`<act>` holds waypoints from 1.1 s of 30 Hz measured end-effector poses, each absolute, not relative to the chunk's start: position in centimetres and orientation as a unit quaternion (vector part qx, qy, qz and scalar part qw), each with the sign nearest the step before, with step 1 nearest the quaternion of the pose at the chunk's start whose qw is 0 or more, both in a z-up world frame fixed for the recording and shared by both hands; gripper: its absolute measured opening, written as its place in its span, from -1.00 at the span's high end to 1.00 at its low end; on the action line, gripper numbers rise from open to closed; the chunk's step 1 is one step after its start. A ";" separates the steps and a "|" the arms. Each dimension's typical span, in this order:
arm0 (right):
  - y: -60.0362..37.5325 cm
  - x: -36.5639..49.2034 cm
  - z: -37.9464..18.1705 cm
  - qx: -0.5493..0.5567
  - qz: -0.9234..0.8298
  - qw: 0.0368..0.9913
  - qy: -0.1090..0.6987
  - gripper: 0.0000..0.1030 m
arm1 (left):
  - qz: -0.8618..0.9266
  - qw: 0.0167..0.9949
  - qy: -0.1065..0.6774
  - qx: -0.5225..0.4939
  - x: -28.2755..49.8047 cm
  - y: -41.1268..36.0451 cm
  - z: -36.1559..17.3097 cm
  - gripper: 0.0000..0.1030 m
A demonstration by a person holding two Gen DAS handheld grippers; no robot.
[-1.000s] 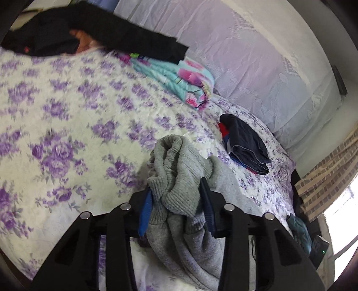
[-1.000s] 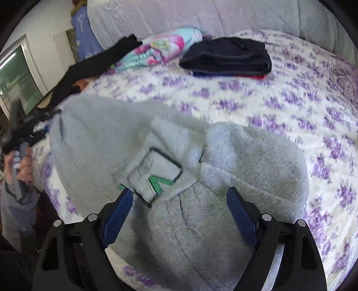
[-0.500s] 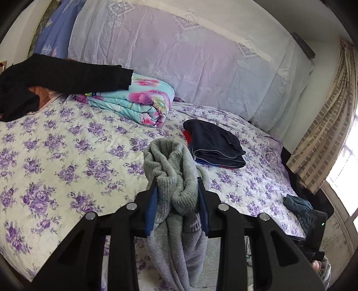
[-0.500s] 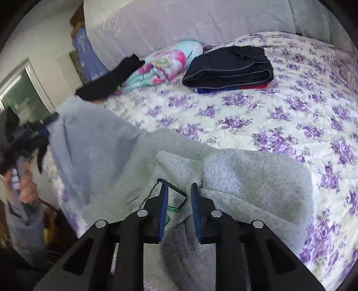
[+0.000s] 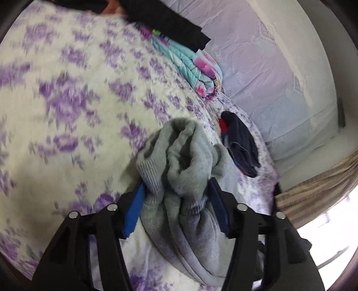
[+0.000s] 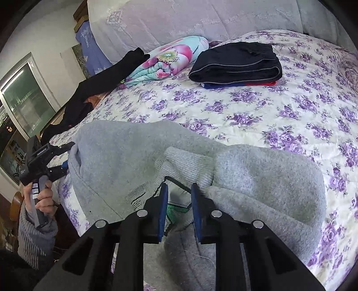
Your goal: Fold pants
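Note:
The grey fleece pants [image 6: 125, 152] lie across the near edge of the bed with the purple-flowered cover [image 6: 268, 116]. My left gripper [image 5: 176, 201] is shut on a bunched grey end of the pants [image 5: 179, 161], with ribbed cuff showing; it also shows in the right wrist view [image 6: 60, 161] at the pants' left end. My right gripper [image 6: 177, 197] is shut on the pants' waistband by the sewn label [image 6: 176, 208].
A folded stack of dark clothes [image 6: 237, 65] lies at the back of the bed. A rolled floral quilt [image 6: 170, 60] and a black garment [image 6: 100, 82] lie at the back left. A quilted headboard [image 6: 201, 20] stands behind. A window [image 6: 20, 112] is at left.
My right gripper closed from wide open onto the waistband and stays shut. My left gripper swung with the bunched pants end, tilting up and then back down toward the bed.

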State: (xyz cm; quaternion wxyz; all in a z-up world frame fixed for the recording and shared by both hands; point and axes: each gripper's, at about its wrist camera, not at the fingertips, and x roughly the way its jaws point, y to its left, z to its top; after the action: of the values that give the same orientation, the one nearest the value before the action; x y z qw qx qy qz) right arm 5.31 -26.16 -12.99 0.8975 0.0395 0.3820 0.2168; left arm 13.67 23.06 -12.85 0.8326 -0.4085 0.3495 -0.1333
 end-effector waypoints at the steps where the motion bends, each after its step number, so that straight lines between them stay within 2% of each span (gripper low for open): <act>1: -26.2 5.3 -13.0 0.040 0.217 0.897 0.382 0.59 | -0.138 0.830 0.349 -0.413 13.4 23.1 -13.0 -0.20; 5: -26.1 5.5 -13.3 0.039 0.222 0.894 0.387 0.55 | -0.156 0.832 0.349 -0.402 13.2 22.7 -13.0 -0.33; 7: -26.2 5.6 -13.4 0.042 0.224 0.892 0.390 0.54 | -0.160 0.837 0.350 -0.389 13.6 21.7 -12.2 -0.54; 9: -26.3 5.7 -13.5 0.047 0.225 0.892 0.390 0.54 | -0.144 0.855 0.364 -0.341 14.4 19.9 -11.5 -0.57; 11: -26.3 5.6 -13.6 0.049 0.225 0.891 0.390 0.54 | -0.133 0.857 0.383 -0.317 15.4 19.1 -12.1 -0.47; 12: -26.4 5.6 -13.7 0.051 0.226 0.892 0.389 0.54 | -0.129 0.856 0.389 -0.317 15.8 19.2 -12.6 -0.12; 13: -26.5 5.6 -13.8 0.054 0.226 0.891 0.389 0.54 | -0.130 0.851 0.392 -0.323 16.0 19.5 -13.1 0.06; 15: -26.6 5.5 -14.0 0.062 0.227 0.891 0.388 0.54 | -0.150 0.838 0.384 -0.358 15.8 20.1 -13.4 0.30; 16: -26.7 5.5 -14.1 0.065 0.228 0.891 0.387 0.54 | -0.153 0.838 0.377 -0.364 15.5 20.0 -13.1 0.35; 20: -26.8 5.4 -14.1 0.067 0.231 0.891 0.386 0.54 | -0.152 0.862 0.347 -0.338 14.4 18.8 -10.0 0.38; 23: -27.0 5.4 -14.1 0.071 0.236 0.891 0.383 0.54 | -0.140 0.897 0.318 -0.272 12.9 16.4 -6.1 0.38; 27: -27.8 5.2 -14.1 0.094 0.244 0.887 0.381 0.54 | -0.169 0.941 0.261 -0.135 10.2 9.4 -0.5 0.38; 33: -31.0 3.5 -12.5 0.183 0.297 0.867 0.357 0.49 | -0.261 0.938 0.225 -0.039 7.9 0.2 2.8 0.38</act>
State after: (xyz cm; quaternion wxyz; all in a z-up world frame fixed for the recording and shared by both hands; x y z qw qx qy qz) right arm 3.47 -30.95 -12.55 0.8666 0.1831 0.3567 0.2970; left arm 7.86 0.17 2.76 0.9380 -0.0390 0.2252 -0.2607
